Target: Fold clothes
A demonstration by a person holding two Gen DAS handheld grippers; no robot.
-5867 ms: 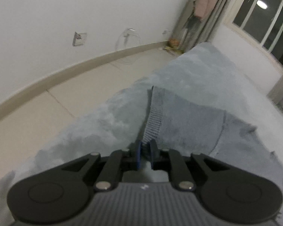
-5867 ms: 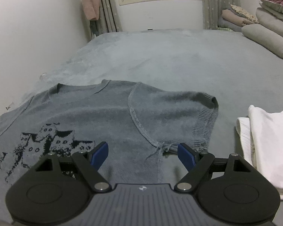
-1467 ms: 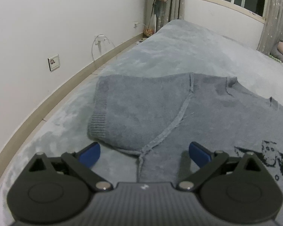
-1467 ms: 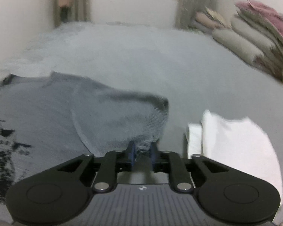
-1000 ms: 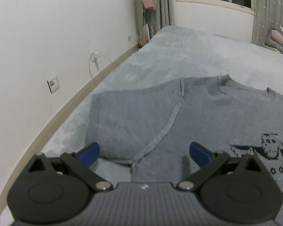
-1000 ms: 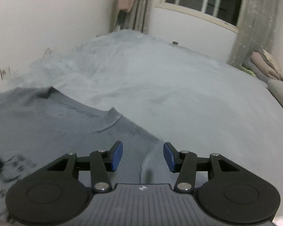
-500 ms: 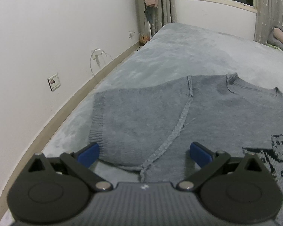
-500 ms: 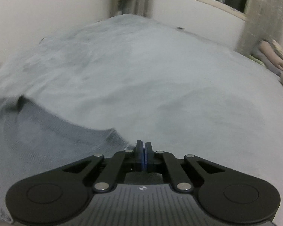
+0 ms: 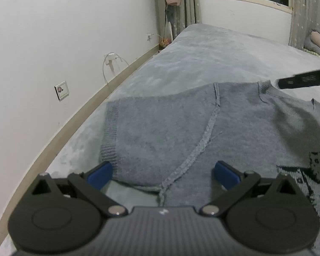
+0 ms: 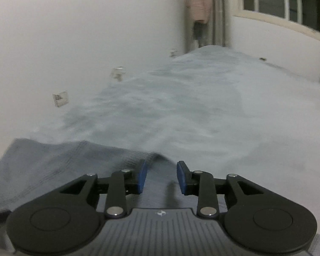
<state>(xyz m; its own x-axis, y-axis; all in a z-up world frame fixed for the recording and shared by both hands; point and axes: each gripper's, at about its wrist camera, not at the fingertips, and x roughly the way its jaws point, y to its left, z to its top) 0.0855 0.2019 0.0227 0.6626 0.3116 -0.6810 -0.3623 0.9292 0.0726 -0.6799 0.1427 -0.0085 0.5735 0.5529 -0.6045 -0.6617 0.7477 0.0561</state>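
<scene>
Since half a second ago the right gripper (image 10: 161, 176) has swung leftward across the bed, and its jaws, then pressed together, have just been opening to a narrow gap with sweater fabric lying below that gap rather than pinched in it. Taking the grey sweater (image 9: 202, 128) as the landmark: it lies spread flat, front side up, on the grey-blue bed cover (image 9: 213, 55), which runs away beyond it toward the window wall, while the white wall (image 9: 53, 42) with its wall socket (image 9: 61, 90) stands off to the sweater's left across a strip of floor. In the left wrist view the sweater's short sleeve (image 9: 138, 132) points toward that wall, its ribbed cuff (image 9: 109, 132) nearest it. The left gripper (image 9: 162, 173) hovers at the sweater's near edge with its jaws spread wide, straddling the armpit where the sleeve seam meets the side seam, its blue pads (image 9: 100, 173) clear of the cloth. At the sweater's far edge, one dark finger of the right gripper (image 9: 303, 81) reaches in from the right just beside the neckline (image 9: 264, 89). The right wrist view is blurred, so actual contact with the collar edge cannot be told.
</scene>
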